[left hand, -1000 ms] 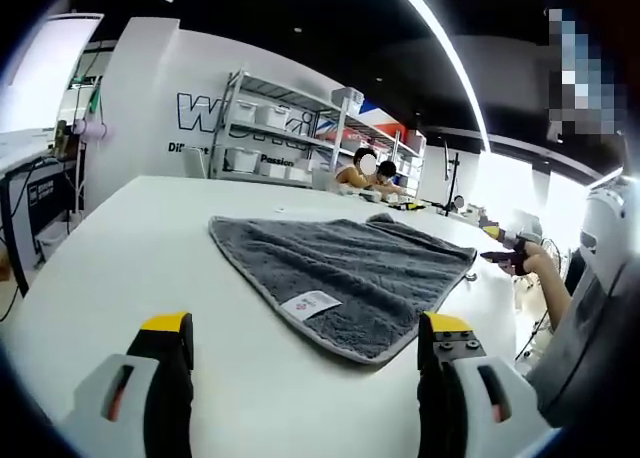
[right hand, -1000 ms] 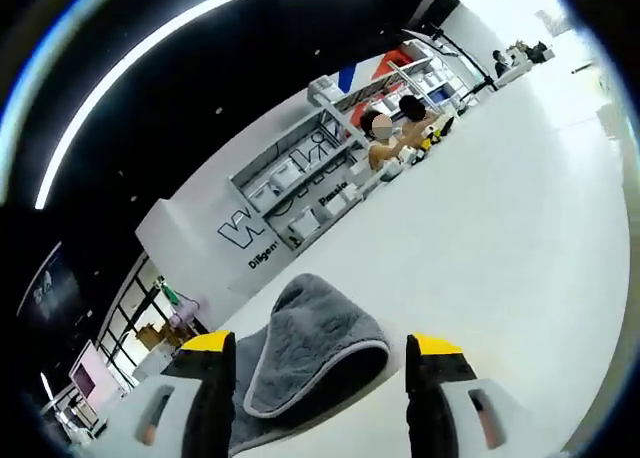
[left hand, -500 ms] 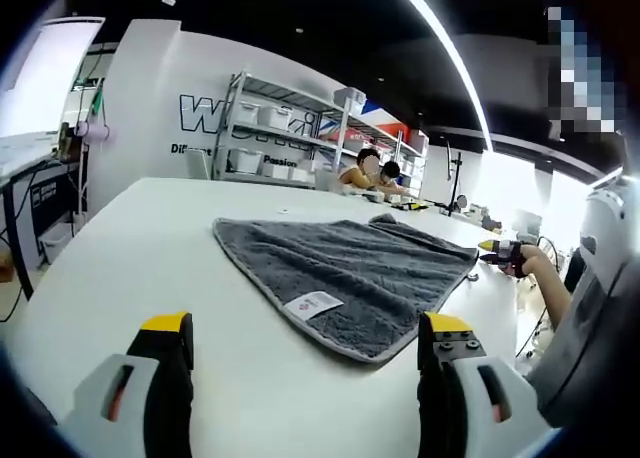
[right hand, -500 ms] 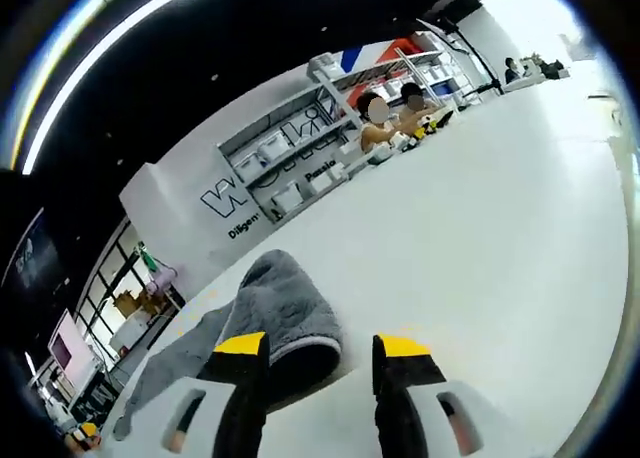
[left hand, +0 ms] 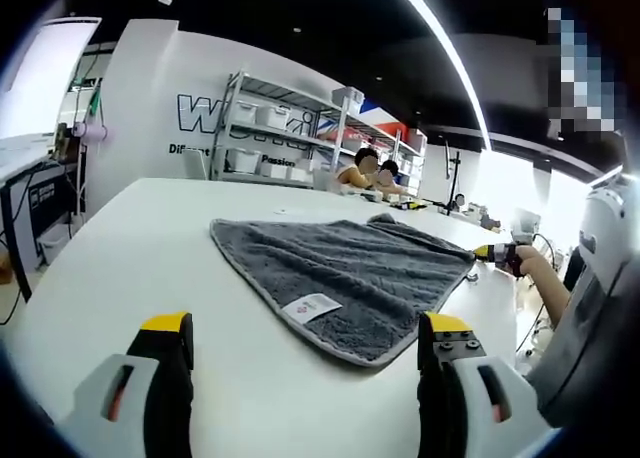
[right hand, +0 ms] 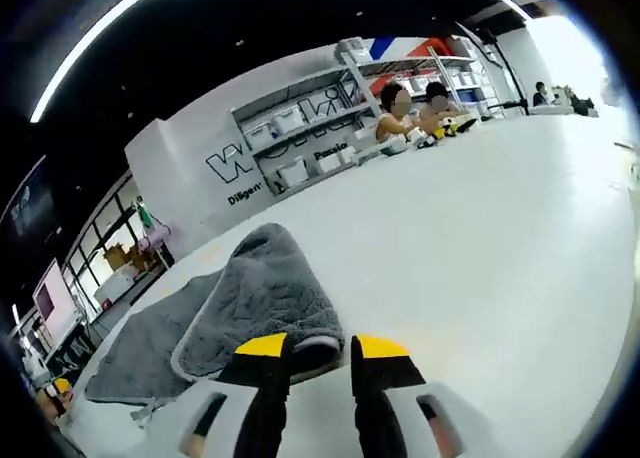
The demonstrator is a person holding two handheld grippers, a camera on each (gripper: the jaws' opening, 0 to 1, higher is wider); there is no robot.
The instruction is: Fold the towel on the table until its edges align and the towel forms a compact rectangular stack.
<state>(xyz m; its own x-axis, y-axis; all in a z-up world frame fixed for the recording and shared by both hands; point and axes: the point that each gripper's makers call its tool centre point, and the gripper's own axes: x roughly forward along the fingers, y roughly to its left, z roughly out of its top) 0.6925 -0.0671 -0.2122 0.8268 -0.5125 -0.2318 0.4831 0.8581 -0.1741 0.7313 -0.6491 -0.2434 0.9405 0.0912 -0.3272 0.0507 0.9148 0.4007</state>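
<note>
Left gripper view: low over the white table [left hand: 120, 248], level, facing across the flat grey terry towel [left hand: 350, 268] toward metal storage shelves [left hand: 280, 128]; towel near.
Right gripper view: rolled, v. close at towel's lifted corner [right hand: 265, 298].
Shared: towel, table, shelves [right hand: 300, 138].

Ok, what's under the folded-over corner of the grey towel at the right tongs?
Under the raised flap of the fluffy grey towel lies more of the same towel, spread on the white table. The right tongs pinch its edge; whatever sits inside the fold is covered.
</note>
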